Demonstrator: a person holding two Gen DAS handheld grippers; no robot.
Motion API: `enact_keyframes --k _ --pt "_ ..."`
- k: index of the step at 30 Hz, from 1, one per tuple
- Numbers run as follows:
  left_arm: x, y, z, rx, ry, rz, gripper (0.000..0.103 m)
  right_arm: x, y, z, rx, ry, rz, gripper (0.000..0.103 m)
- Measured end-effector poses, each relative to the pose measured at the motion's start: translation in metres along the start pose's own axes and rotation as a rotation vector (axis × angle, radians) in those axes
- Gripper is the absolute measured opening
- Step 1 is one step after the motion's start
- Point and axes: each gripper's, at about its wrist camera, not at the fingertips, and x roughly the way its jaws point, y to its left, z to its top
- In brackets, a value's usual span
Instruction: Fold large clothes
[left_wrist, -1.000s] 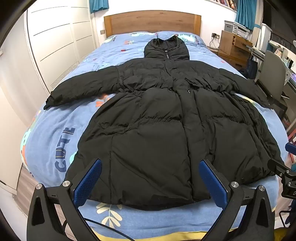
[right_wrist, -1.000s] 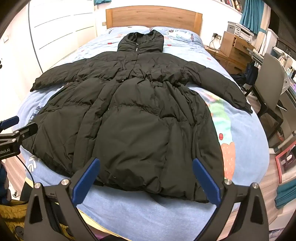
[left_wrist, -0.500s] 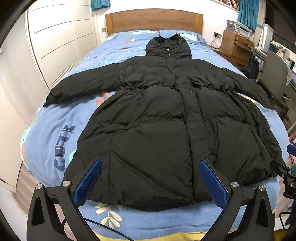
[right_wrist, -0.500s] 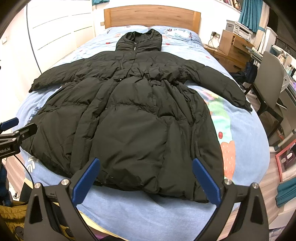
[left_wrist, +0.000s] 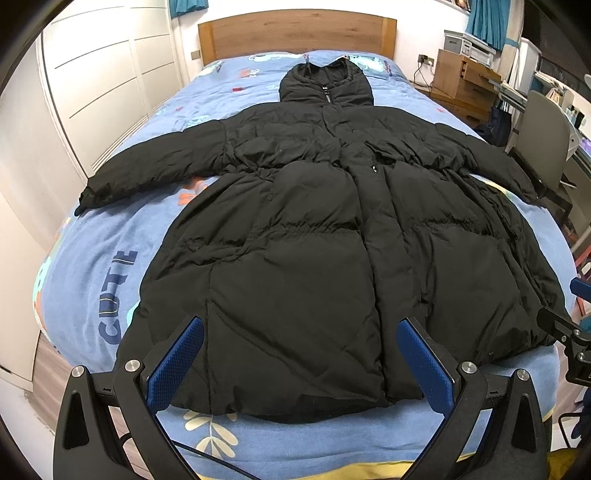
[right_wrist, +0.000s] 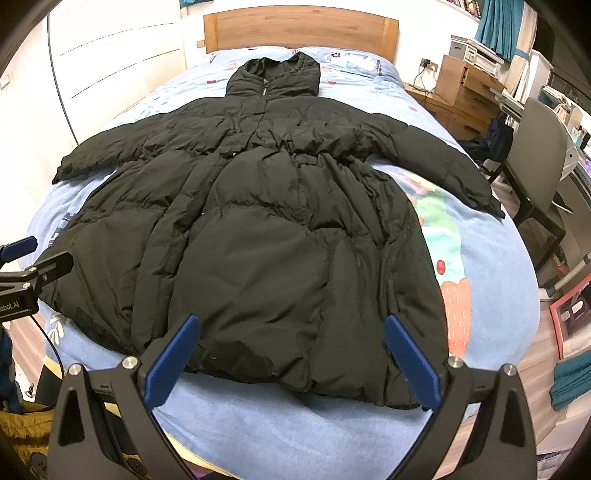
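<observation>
A long black puffer coat (left_wrist: 314, 240) (right_wrist: 258, 229) lies flat and face up on the bed, hood toward the headboard, both sleeves spread out to the sides, hem nearest me. My left gripper (left_wrist: 301, 360) hovers open above the hem, left of the coat's middle, holding nothing. My right gripper (right_wrist: 291, 356) hangs open over the hem's right half, also with nothing in it. Each gripper shows at the edge of the other's view: the right one (left_wrist: 569, 325) and the left one (right_wrist: 29, 273).
The bed (left_wrist: 92, 266) has a blue patterned cover and a wooden headboard (left_wrist: 295, 33). White wardrobe doors (left_wrist: 103, 85) stand close on the left. A grey chair (right_wrist: 539, 155), a desk and wooden drawers (right_wrist: 465, 85) crowd the right side. A framed picture (right_wrist: 572, 321) leans by the floor.
Both grippers have drifted slightly forward and lower toward the coat's hem. The coat has not moved and both grippers have stayed open.
</observation>
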Motion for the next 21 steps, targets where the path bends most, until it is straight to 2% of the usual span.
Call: enact_keyframes --k 21 --pt "0.014 0.014 0.021 -0.024 0.022 0.014 0.102 0.021 -0.006 0.026 0.001 0.021 0.017 0.101"
